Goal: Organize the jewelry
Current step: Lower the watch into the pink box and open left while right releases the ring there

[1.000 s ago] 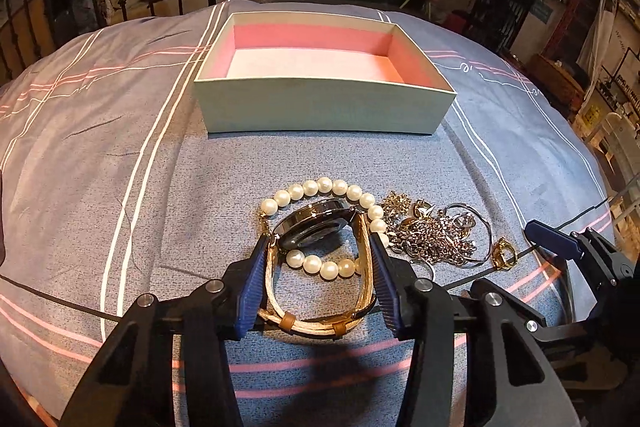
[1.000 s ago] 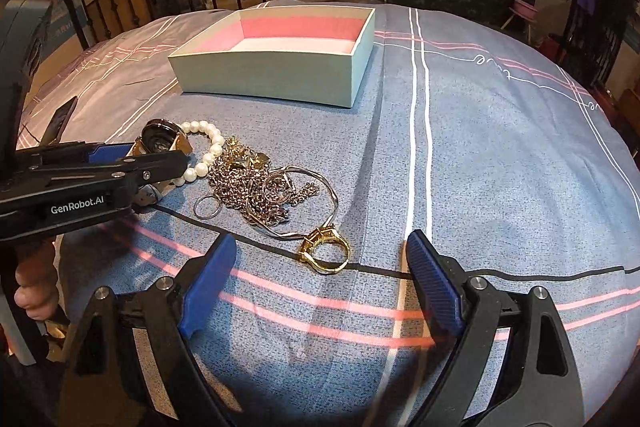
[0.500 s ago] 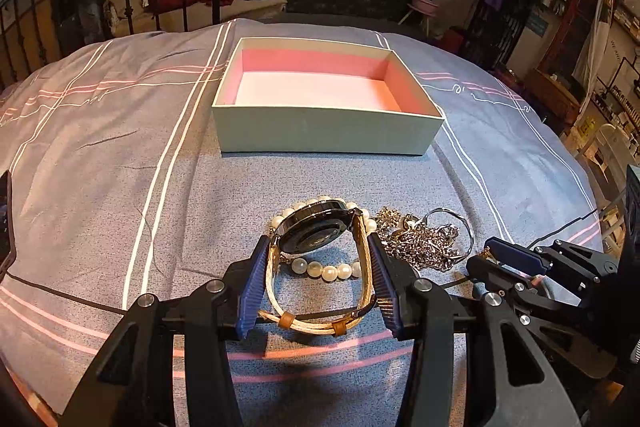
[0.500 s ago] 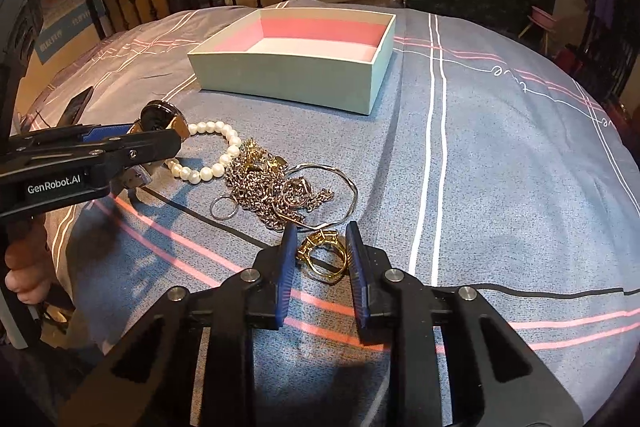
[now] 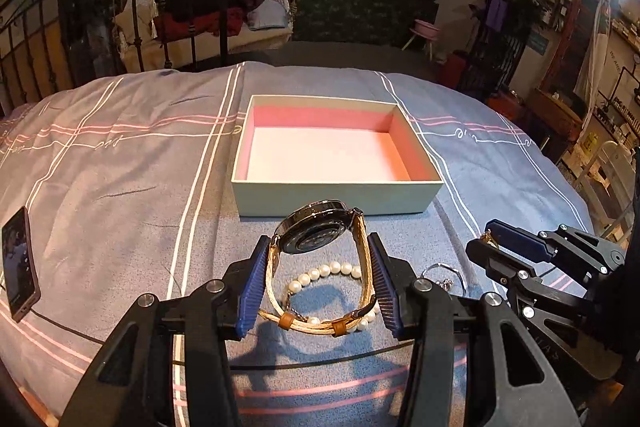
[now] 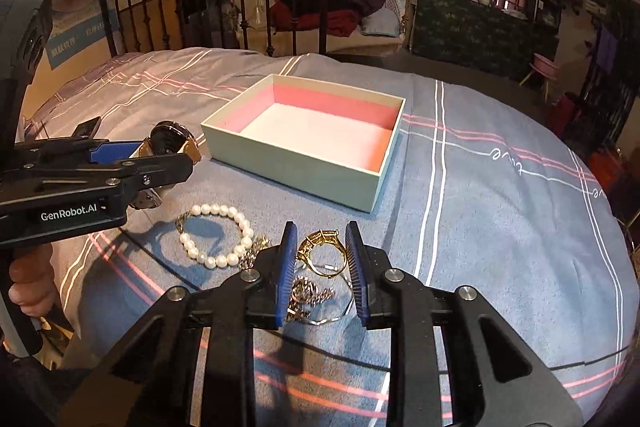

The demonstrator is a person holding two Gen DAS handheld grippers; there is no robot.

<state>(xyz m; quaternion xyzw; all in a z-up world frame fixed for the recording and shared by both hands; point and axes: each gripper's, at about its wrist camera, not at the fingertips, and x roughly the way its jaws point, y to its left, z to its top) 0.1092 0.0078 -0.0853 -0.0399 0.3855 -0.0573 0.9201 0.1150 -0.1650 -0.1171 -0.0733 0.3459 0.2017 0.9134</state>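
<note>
Both tongs loaded and lifted off the bed, box not yet filled.

Left tongs (image 5: pixel 318 281) grip the watch (image 5: pixel 316 233) by its tan strap, dial up and forward, now raised clear of the pearl bracelet (image 6: pixel 218 237) it sat on a second ago. Right tongs (image 6: pixel 320 269), wide apart a second ago, have clamped on the gold ring (image 6: pixel 322 247) and lifted it above the chain pile (image 6: pixel 308 297), which stays on the bedspread (image 6: pixel 500 227) with the bracelet. The open box (image 6: pixel 304 157), pink inside, sits just ahead of both, nothing in it. Judgement: pick step done for two items, next is carry over the near wall and drop; the ring grip looks thin, so it could slip. A phone (image 5: pixel 18 263) lies at far left.
</note>
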